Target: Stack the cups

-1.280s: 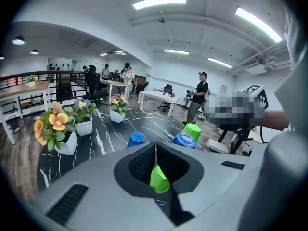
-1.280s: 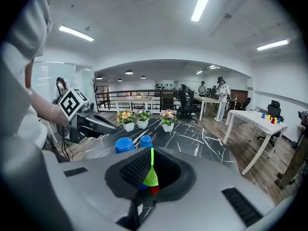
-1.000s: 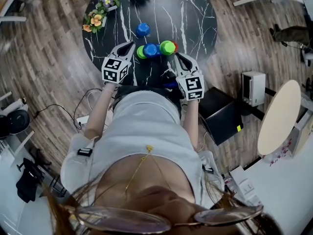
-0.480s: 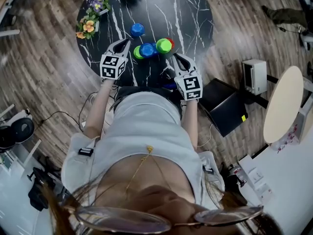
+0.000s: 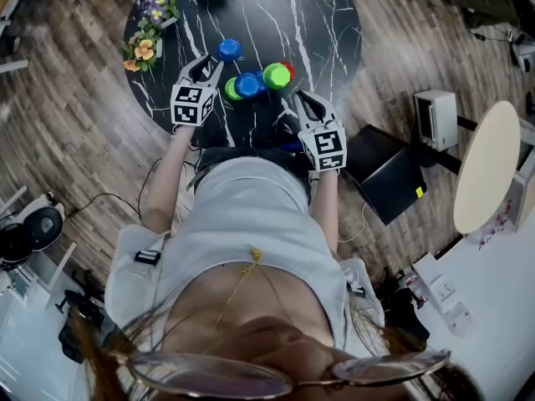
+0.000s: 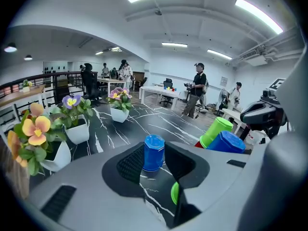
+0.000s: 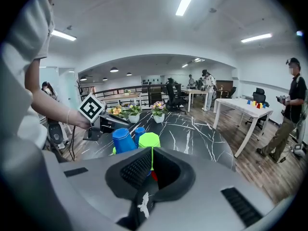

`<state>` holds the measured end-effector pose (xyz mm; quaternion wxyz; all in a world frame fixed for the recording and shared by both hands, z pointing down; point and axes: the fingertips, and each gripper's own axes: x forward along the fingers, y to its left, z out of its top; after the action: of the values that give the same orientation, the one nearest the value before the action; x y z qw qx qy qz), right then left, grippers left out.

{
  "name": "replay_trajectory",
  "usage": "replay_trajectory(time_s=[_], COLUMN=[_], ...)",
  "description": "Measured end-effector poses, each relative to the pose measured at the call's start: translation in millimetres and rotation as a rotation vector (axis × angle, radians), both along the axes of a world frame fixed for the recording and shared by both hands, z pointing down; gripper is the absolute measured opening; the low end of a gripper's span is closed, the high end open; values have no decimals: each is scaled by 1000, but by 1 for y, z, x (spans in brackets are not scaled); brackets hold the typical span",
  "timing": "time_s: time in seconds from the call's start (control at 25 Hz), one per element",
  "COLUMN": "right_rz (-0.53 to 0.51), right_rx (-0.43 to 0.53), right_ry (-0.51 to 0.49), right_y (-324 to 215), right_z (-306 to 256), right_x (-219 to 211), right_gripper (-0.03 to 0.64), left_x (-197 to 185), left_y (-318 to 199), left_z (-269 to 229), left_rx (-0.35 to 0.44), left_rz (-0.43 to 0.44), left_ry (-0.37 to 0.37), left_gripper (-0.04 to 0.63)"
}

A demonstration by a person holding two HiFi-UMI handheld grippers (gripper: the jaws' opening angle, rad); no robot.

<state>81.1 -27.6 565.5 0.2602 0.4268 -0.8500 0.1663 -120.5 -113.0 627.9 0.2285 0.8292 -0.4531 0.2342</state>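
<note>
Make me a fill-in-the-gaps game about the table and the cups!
The table is black and ____ in shape.
The cup standing alone is ____.
The flowers grow in ____ pots.
Missing words: round; blue; white.
</note>
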Motion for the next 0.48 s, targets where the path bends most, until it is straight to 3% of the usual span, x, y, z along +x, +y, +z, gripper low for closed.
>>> replay_trajectory(time_s=[0.48], right_rz=[31], right_rx=[-30], right_ry=[16], right_y=[5], right_z=[8], right_x=[7], right_gripper=[23], left_x=[16], left_y=[-23], left_z=[28], left_rx=[-41], left_rz=[82], left_ry=[-84], left_gripper=[256])
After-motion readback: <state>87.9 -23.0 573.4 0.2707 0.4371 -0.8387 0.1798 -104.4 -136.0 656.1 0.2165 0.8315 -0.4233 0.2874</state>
